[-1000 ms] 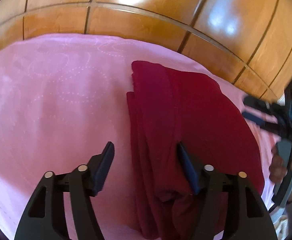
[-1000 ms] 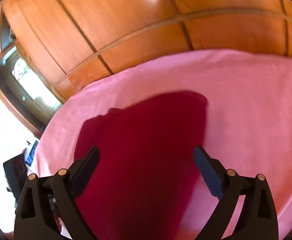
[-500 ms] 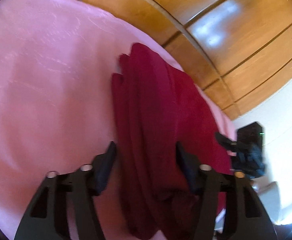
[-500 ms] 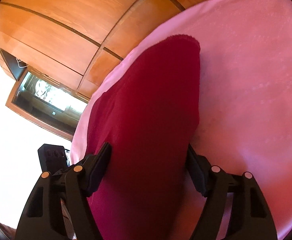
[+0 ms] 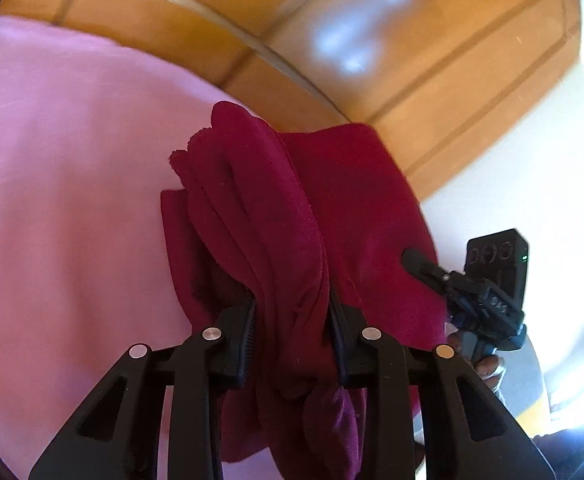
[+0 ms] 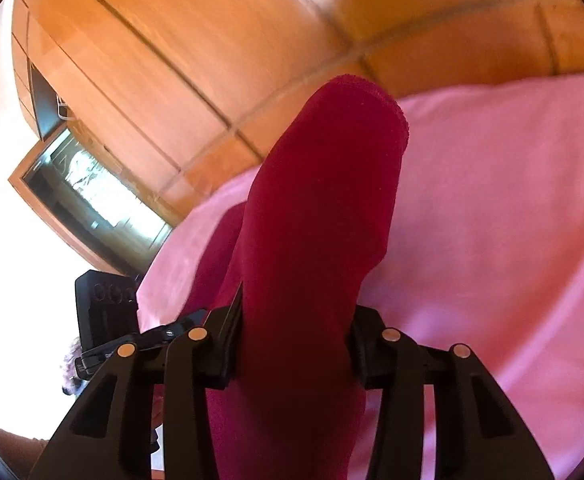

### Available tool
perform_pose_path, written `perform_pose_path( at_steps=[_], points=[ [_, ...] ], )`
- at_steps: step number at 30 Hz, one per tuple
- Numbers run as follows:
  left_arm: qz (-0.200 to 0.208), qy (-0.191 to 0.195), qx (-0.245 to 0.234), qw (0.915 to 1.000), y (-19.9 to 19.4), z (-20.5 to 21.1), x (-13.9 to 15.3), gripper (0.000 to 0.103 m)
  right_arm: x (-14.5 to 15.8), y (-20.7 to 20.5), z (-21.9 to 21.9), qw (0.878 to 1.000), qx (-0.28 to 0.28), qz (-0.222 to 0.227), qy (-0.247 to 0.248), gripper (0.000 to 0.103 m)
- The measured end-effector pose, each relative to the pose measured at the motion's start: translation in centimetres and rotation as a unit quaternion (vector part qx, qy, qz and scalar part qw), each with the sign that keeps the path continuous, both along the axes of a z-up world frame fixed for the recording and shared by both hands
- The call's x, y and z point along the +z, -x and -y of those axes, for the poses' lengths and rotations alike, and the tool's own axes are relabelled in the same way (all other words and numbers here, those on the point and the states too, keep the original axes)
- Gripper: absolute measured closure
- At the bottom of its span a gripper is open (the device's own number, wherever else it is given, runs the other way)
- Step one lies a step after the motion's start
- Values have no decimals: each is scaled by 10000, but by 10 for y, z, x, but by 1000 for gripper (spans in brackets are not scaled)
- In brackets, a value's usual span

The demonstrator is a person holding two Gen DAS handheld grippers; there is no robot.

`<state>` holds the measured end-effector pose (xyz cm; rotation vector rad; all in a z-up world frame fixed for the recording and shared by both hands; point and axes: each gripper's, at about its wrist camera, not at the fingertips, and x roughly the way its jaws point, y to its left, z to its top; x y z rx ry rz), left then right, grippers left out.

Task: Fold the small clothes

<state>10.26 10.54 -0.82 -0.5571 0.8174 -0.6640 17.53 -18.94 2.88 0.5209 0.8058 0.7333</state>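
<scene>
Both claws closing on the dark red garment, near end bunched and lifting off the pink bedspread.

Pink bedspread spread bare beneath; dark red garment lying on it near the right edge, lately flat, now gathered between narrowing jaws of left claw and right claw, folds pinched, ready for folding over. Wooden wardrobe behind; nothing blocking the fold.

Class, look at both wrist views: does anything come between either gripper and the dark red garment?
Nothing visible does. The left gripper and the right gripper are each closing directly on bunched folds of the dark red fabric garment above the pink bedsheet.
</scene>
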Motion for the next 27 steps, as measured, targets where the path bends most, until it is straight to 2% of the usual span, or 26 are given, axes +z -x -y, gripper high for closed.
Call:
perform_pose_path(
  at_steps=[4,7,10,12,13,14,15,16,18,20,23,25,27],
  points=[
    [143,48,-596,9981,-21,73,12,73,14,20,72,9974,-675,150,181,61],
    [248,-232,-1068,9937,-39,139,18,73,10,28,125,9914,-1249,77,382,61],
    [289,-852,-1351,9867,-56,201,8,73,-17,28,171,9818,-1782,-276,603,59],
    [158,-1785,-1370,9742,-68,240,-17,73,-53,23,186,9722,-2006,-714,977,54],
    [137,-2077,-1380,9683,-71,252,-28,66,-68,21,188,9676,-2066,-913,1128,52],
    [264,-2158,-1297,9674,-72,259,-32,61,-85,23,191,9636,-2194,-1046,1111,47],
    [266,-2187,-1201,9680,-73,260,-33,52,-92,26,198,9635,-2279,-1029,953,39],
    [144,-2132,-1123,9704,-76,258,-34,47,-97,29,204,9631,-2371,-1045,726,35],
    [-33,-1964,-1070,9747,-79,250,-34,47,-98,33,205,9613,-2472,-1054,614,28],
    [23,-2038,-941,9745,-72,247,-27,47,-86,38,197,9575,-2565,-896,969,26],
    [243,-2185,-597,9737,-59,244,-15,47,-55,55,187,9446,-2815,-449,1628,26],
    [384,-2230,-433,9731,-50,239,-9,47,-42,66,183,9431,-2829,-257,1730,31],
    [489,-2285,-284,9719,-43,236,-7,47,-30,80,165,9448,-2678,-22,1885,45]
  ],
)
